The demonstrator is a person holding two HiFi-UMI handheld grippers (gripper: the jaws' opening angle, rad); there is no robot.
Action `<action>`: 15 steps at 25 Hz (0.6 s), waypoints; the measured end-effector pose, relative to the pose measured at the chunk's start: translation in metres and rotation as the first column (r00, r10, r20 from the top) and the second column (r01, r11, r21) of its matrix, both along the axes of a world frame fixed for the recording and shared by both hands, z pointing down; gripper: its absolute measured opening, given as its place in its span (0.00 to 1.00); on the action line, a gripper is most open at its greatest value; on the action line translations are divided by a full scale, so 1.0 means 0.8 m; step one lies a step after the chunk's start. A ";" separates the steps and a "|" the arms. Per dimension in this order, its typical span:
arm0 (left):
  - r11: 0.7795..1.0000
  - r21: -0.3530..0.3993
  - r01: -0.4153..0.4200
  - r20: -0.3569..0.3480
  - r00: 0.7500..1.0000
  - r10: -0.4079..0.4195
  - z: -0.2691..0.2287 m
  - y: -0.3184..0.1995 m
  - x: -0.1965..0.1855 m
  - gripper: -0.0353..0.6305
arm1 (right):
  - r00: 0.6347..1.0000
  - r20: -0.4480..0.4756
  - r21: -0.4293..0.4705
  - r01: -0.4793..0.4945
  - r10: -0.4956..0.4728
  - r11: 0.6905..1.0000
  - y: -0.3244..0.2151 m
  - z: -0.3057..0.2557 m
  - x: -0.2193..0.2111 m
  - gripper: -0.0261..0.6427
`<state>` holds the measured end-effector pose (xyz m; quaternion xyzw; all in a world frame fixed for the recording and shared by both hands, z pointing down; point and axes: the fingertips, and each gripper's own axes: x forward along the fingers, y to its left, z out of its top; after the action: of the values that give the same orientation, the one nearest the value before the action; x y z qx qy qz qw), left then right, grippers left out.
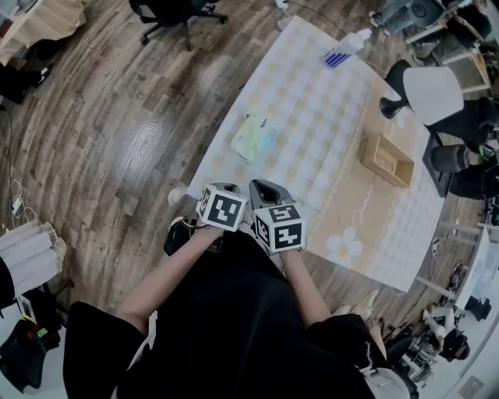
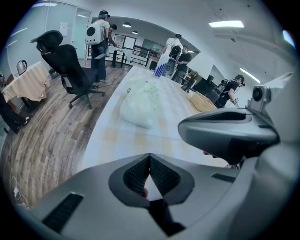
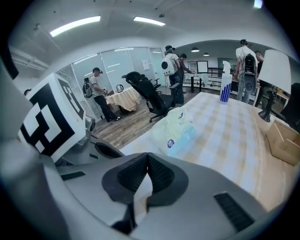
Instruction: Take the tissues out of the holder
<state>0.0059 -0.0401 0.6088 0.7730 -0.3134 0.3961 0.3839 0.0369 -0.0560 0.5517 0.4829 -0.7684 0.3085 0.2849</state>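
Note:
A soft tissue pack in pale green and blue wrap lies on the checked tablecloth, left of centre. It also shows in the left gripper view and the right gripper view. The wooden holder stands apart from it, to the right, and looks empty. Both grippers hover side by side at the table's near edge, short of the pack. My left gripper is shut with nothing between its jaws. My right gripper is shut and empty too.
A lamp with a white shade stands at the right edge of the table, and a spray bottle at the far end. An office chair is on the wooden floor to the left. Several people stand far back in the room.

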 end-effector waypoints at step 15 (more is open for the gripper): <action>0.997 0.068 0.039 -0.014 0.999 -0.038 -0.014 0.001 -0.013 0.05 | 0.993 -0.042 -0.162 -0.117 0.111 0.980 0.038 0.018 0.017 0.06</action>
<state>-0.0043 -0.0390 0.5975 0.7820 -0.3390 0.3729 0.3668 0.0504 -0.0256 0.5664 0.5060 -0.7066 0.3788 0.3181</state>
